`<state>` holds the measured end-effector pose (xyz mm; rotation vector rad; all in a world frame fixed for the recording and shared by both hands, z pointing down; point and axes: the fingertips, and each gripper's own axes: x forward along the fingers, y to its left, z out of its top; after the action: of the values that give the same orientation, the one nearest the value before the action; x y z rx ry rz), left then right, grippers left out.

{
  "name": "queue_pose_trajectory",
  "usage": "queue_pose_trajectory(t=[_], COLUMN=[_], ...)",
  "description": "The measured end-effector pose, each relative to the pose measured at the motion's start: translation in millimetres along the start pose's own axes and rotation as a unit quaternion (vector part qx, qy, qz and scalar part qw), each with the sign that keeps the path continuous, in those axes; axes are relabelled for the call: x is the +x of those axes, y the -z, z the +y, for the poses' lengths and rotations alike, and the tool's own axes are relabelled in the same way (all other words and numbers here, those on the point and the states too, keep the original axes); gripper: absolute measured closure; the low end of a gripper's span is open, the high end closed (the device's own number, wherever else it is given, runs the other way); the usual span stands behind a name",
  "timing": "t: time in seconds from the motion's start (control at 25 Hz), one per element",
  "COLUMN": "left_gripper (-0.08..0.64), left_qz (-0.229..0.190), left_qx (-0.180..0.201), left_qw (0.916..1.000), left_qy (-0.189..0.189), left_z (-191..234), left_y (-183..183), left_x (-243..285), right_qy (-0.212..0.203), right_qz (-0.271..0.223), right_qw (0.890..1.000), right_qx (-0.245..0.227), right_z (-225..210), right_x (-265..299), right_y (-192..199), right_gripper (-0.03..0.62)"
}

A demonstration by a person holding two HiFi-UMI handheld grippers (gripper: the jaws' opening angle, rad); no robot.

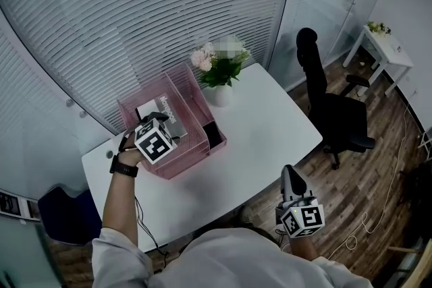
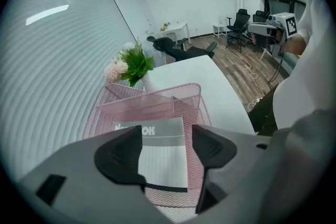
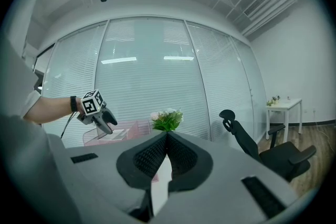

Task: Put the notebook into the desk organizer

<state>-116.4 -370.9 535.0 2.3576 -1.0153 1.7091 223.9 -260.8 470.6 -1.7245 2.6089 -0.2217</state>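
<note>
A pink mesh desk organizer (image 1: pixel 196 104) stands at the back left of the white table (image 1: pixel 270 125). A grey notebook (image 1: pixel 166 109) lies inside its rear compartment. My left gripper (image 1: pixel 164 122) hangs just above it, tilted down and open. In the left gripper view the notebook (image 2: pixel 157 136) lies flat on the organizer's mesh (image 2: pixel 181 105) below the spread jaws of the left gripper (image 2: pixel 168 148), and the pads (image 2: pixel 123 157) do not touch it. My right gripper (image 1: pixel 291 177) is held off the table's near edge, shut and empty. Its pads (image 3: pixel 181 155) meet in the right gripper view.
A white vase of pink flowers and green leaves (image 1: pixel 219 71) stands right behind the organizer. A dark object (image 1: pixel 211 134) sits in the organizer's front compartment. A black office chair (image 1: pixel 334 108) is beside the table's right end. Blinds (image 1: pixel 135 3) cover the glass wall behind.
</note>
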Motion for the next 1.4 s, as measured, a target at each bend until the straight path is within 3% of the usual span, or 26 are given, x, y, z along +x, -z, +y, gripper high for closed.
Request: queue_pose_trajectory(t=[0.2, 0.4, 0.64, 0.88, 1.24, 1.4], left_gripper=[0.268, 0.285, 0.307, 0.365, 0.477, 0.526], left_qz=[-0.069, -0.159, -0.271, -0.357, -0.408, -0.413], left_qx=[-0.027, -0.067, -0.122, -0.192, -0.265, -0.299], left_qw=[0.9961, 0.9799, 0.942, 0.8903, 0.8351, 0.8176], left_qy=[-0.048, -0.1, -0.156, -0.208, -0.257, -0.266], left_z=[7, 10, 7, -8, -35, -43], left_y=[-11, -19, -18, 2, 45, 66], left_x=[-32, -77, -142, -196, -233, -234], right_qy=[-0.018, -0.038, -0.062, -0.08, -0.094, -0.094], right_qz=[-0.001, -0.005, -0.01, -0.014, -0.017, -0.017], right_qw=[1.0, 0.999, 0.998, 0.997, 0.995, 0.995], right_qx=[-0.002, -0.004, -0.013, -0.02, -0.029, -0.033], right_z=[14, 30, 53, 72, 90, 93], right_x=[6, 13, 22, 26, 31, 33], right_y=[-2, -6, -14, -23, -28, -29], right_gripper=[0.579, 0.58, 0.578, 0.58, 0.58, 0.58])
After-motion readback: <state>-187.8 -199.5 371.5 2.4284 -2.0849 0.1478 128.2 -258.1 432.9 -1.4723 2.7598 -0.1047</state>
